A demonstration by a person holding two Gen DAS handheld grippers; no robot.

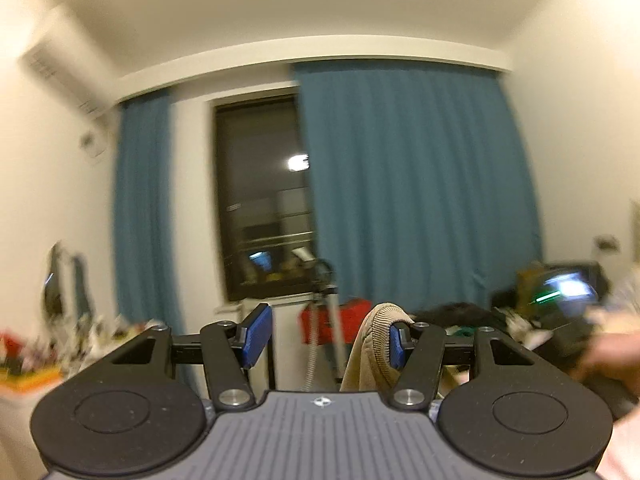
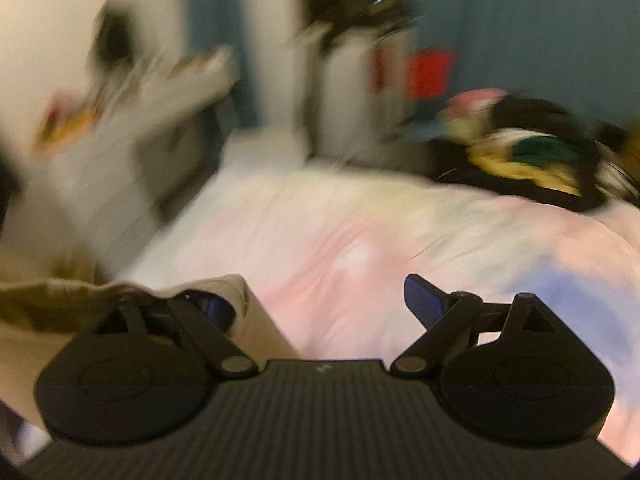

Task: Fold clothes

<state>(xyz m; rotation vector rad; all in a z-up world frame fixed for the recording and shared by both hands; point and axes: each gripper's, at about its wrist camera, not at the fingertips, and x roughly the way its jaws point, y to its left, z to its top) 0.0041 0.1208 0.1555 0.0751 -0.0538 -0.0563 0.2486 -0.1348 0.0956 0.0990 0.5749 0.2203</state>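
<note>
My left gripper (image 1: 324,340) points level toward the blue curtains (image 1: 416,184) and the dark window (image 1: 260,200), its jaws standing wide apart. A beige knit garment (image 1: 374,348), ribbed along its edge, hangs draped over the right-hand blue pad (image 1: 396,344) alone; nothing is pinched between the two pads. My right gripper (image 2: 320,308) tilts down over the bed's pink, white and blue cover (image 2: 360,232), its jaws spread too. The same beige cloth (image 2: 248,312), smooth and blurred here, lies over the left-hand finger and spreads off to the left. A pile of mixed clothes (image 2: 532,148) sits far across the bed.
</note>
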